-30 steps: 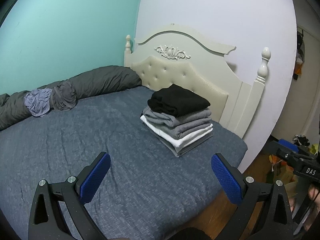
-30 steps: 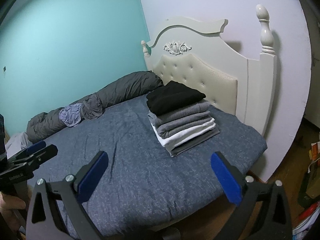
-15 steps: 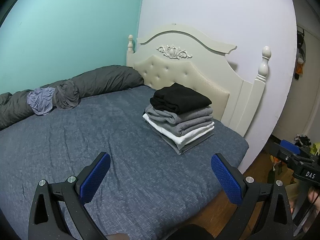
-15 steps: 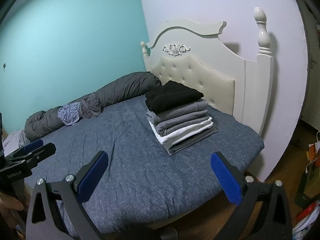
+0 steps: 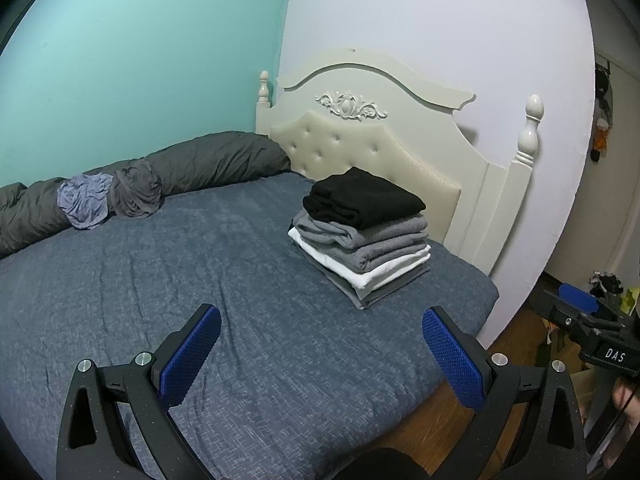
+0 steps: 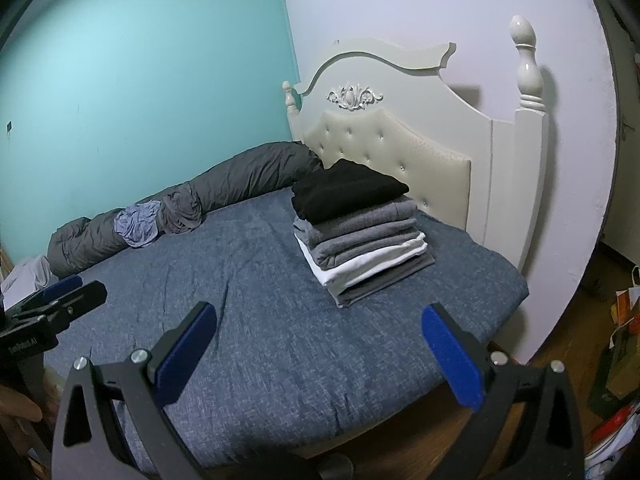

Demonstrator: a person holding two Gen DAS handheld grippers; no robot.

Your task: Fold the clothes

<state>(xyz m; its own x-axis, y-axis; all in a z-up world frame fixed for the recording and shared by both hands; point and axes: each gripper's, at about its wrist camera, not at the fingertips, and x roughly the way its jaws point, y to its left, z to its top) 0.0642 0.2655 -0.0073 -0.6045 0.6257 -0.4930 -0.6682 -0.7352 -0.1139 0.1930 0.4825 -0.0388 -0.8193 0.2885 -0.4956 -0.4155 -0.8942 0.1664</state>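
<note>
- We see the left gripper [image 5: 320, 354] held level above the near edge of the bed [image 5: 200, 300], jaws spread wide, nothing between the blue pads [image 5: 188, 360].
- Right gripper [image 6: 318, 354] same pose: fingers wide apart, empty, aimed toward the headboard [image 6: 400, 136].
- Both hover off the mattress, touching no cloth.
- In the left view the right gripper's tip shows at the far right edge; in the right view the left gripper's tip shows at the far left edge, so we read them as side by side.
- Stack of folded clothes [image 5: 360, 240] sits on the blue cover near the headboard, black piece on top, grey ones under it, a white one, grey at the bottom.
- Two unfolded bundles, a lavender garment [image 5: 84, 200] and a grey-brown garment [image 5: 136, 194], lie touching each other against the rolled grey duvet [image 5: 224, 160] along the teal wall [image 5: 140, 60], well apart from both grippers.
</note>
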